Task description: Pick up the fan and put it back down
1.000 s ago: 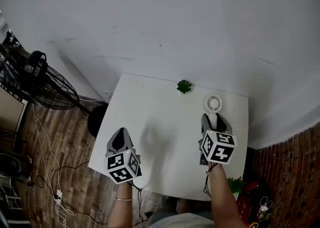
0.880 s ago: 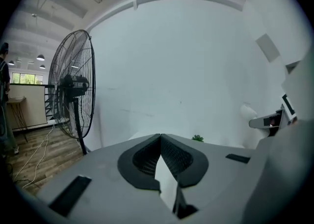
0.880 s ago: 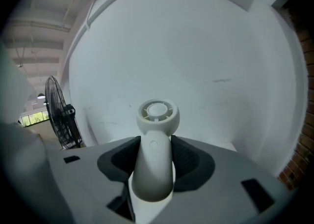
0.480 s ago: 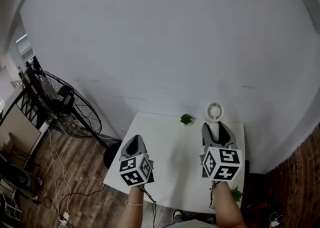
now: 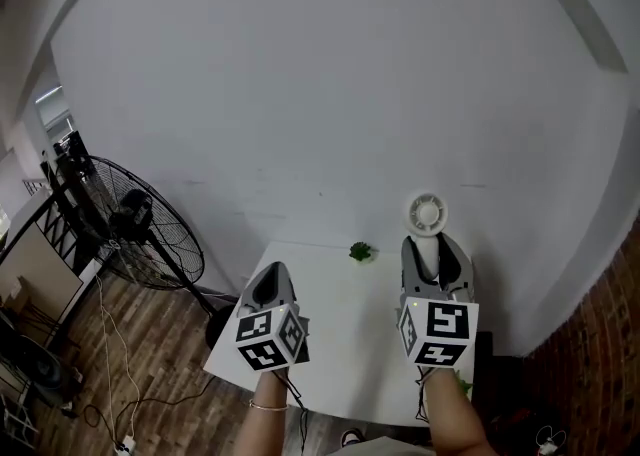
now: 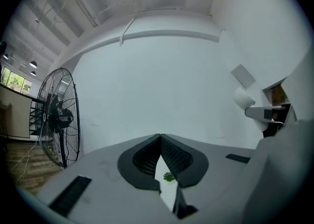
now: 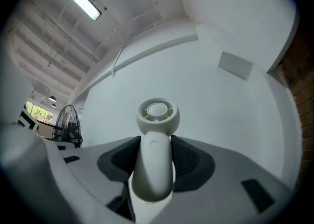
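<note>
A small white hand-held fan (image 5: pixel 428 216) (image 7: pixel 156 144) is lifted above the white table (image 5: pixel 340 324), its round head up against the wall. My right gripper (image 5: pixel 436 252) (image 7: pixel 153 161) is shut on the fan's handle, with both pads pressing its sides. My left gripper (image 5: pixel 271 282) (image 6: pixel 160 142) hovers over the table's left part, its jaws closed at the tips and holding nothing.
A small green plant (image 5: pixel 359 251) (image 6: pixel 169 176) sits on the table near the wall. A large black floor fan (image 5: pixel 140 234) (image 6: pixel 56 117) stands to the left on the wooden floor. The white wall rises right behind the table; a brick wall (image 5: pixel 610 364) is at the right.
The right gripper has risen with the white fan, which now stands higher off the table. The view has tilted up towards the wall. The left gripper has stayed shut and lifted a little.
</note>
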